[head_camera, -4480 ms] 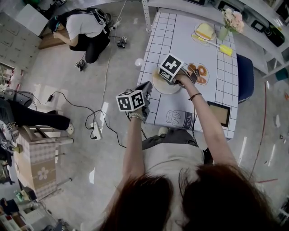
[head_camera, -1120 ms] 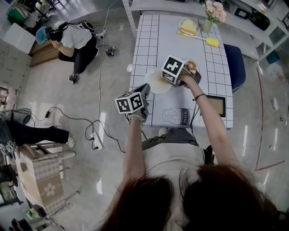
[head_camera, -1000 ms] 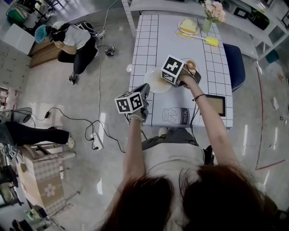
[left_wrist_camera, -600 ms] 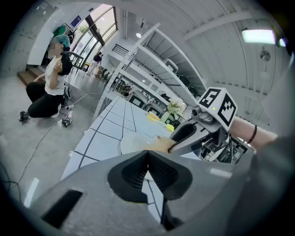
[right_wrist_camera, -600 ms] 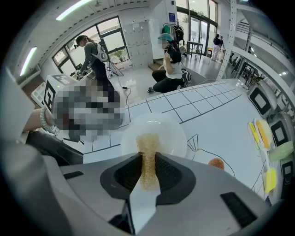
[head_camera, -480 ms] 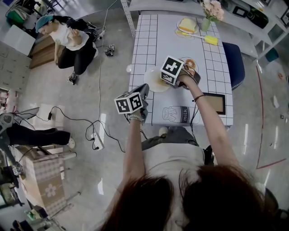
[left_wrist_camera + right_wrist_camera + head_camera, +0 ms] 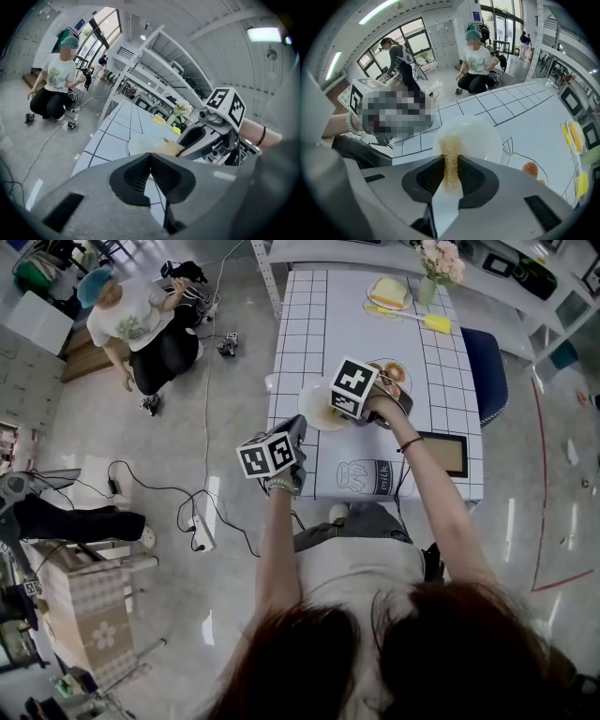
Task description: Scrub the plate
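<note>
While the right claw (image 7: 450, 161) clamps a scrub pad (image 7: 449, 145), the plate (image 7: 480, 136) lies just ahead, at the pad's tip.
The left claw (image 7: 151, 174), closed empty, hangs aside; unsteadied, the plate may skid across the worktop (image 7: 525, 112).

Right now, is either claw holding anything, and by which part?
The right gripper pinches a brownish scrub pad by its near end; the left gripper is shut, empty.

Glossy white plate (image 7: 480, 136) (rough amber sponge (image 7: 450, 157))

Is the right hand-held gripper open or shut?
Shut: the right hand-held gripper clamps a brown sponge between its jaws, at the plate.
</note>
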### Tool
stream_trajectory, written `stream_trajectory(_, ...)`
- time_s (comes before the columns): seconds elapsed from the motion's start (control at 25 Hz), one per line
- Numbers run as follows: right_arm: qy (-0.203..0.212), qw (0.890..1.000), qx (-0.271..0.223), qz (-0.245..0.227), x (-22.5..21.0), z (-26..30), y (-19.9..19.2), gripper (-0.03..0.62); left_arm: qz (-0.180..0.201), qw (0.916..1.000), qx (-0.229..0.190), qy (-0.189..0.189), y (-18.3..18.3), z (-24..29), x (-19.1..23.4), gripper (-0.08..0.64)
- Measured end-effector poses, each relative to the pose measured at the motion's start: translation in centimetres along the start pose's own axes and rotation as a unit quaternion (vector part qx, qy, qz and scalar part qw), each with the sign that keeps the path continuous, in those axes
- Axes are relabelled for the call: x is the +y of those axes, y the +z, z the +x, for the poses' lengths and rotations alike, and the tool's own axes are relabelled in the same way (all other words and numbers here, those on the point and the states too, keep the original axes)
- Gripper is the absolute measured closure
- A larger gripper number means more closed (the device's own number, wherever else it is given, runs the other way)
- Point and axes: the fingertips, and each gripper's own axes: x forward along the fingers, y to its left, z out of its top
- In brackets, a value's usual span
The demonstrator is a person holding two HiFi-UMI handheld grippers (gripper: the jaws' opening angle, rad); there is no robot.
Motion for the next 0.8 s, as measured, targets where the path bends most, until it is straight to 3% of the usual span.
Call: stream_trajectory(0.8, 0.039, 0.999, -0.004, -0.017, 1.9, 1.0, 1.5, 0.514, -0.015, 0.9995, -0.009, 0.026, -0.2, -1.1, 1.3, 0.549)
